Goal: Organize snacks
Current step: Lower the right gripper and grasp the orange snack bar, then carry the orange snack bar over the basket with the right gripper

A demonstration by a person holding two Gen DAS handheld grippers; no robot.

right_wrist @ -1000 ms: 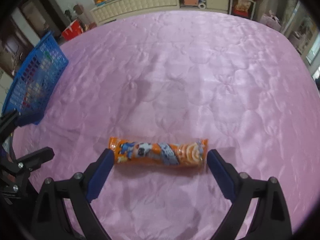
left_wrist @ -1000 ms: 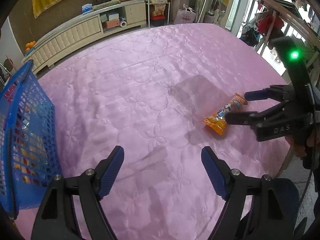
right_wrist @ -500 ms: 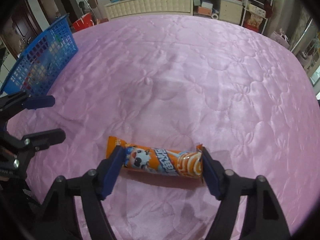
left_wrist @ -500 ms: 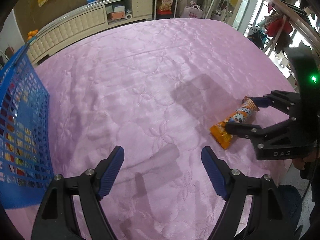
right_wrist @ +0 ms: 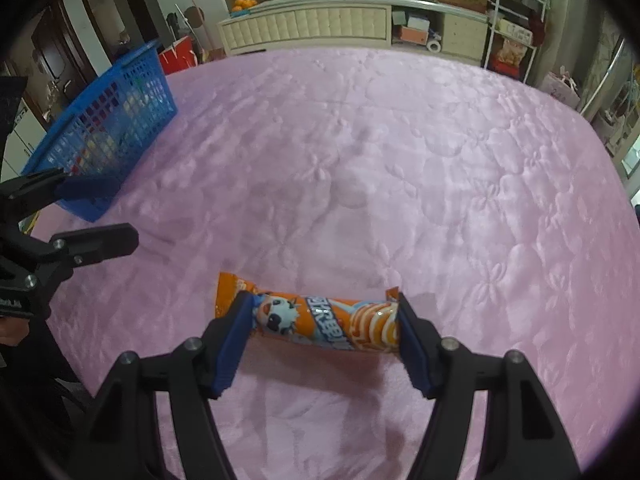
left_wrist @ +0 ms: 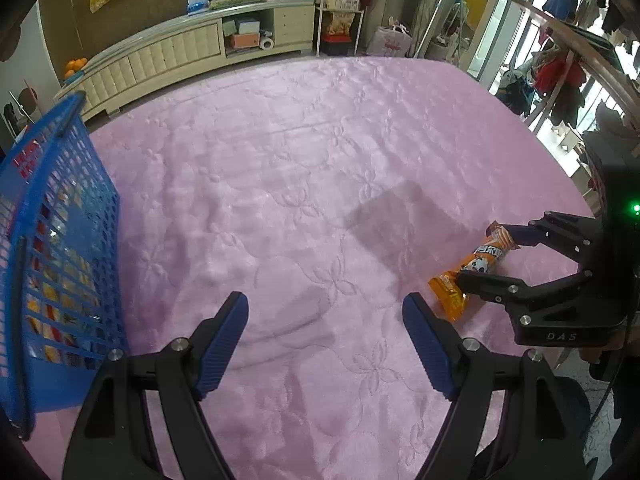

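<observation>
Snack packet [right_wrist: 324, 324] clamped lengthwise in right gripper [right_wrist: 325, 322] jaws; left gripper [left_wrist: 325, 334] jaws spread, empty.

Right gripper [right_wrist: 324, 320] clamped, seemingly firmly; left gripper [left_wrist: 325, 338] spread (idle).

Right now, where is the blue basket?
The basket stands at the left edge of the pink cover, left of the left gripper and far from the snack in the right gripper.
</observation>
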